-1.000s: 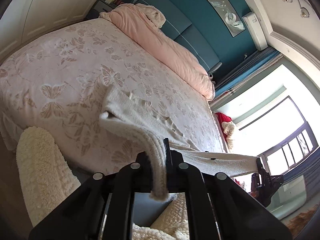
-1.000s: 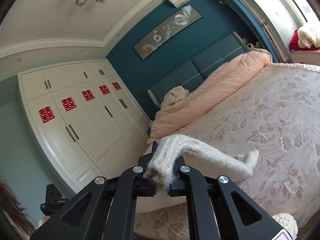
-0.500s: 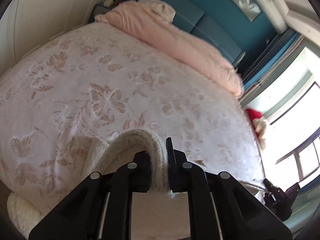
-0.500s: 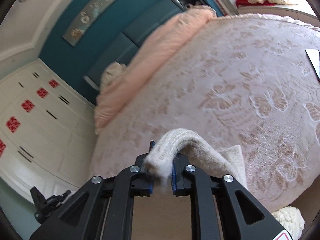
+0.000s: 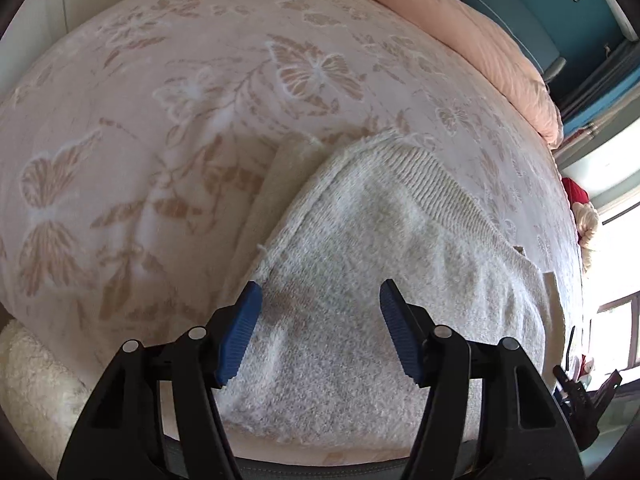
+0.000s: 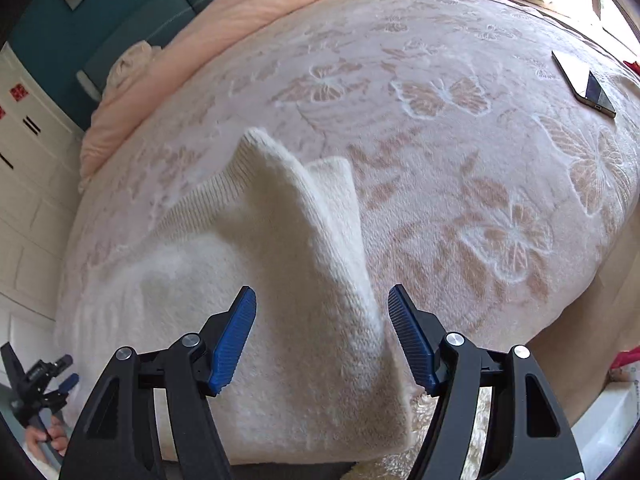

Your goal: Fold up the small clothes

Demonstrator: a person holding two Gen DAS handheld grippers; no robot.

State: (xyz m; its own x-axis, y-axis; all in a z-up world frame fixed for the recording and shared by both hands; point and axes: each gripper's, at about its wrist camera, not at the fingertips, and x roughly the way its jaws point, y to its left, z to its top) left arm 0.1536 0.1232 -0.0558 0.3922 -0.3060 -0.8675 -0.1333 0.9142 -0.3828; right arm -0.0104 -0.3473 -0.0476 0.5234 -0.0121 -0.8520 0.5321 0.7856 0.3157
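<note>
A small cream knit sweater [image 5: 380, 264] lies on the pink butterfly-patterned bed [image 5: 168, 92] near its front edge. In the right wrist view the sweater [image 6: 272, 280] lies with a ribbed cuff or corner [image 6: 256, 144] sticking up. My left gripper [image 5: 320, 320] is open and empty, just above the sweater's left part. My right gripper [image 6: 322, 324] is open and empty, just above the sweater's right part. The blue pads [image 5: 240, 332] of the left gripper stand wide apart.
A pink duvet [image 5: 460, 28] lies bunched at the head of the bed before a teal headboard. A phone [image 6: 582, 84] lies on the bed at the far right. White wardrobes [image 6: 24, 152] stand to the left. A fluffy cream rug [image 5: 36, 392] lies below the bed's edge.
Both grippers held the sweater up, lowered it onto the bed and let go. Both now stand open above the flat sweater.
</note>
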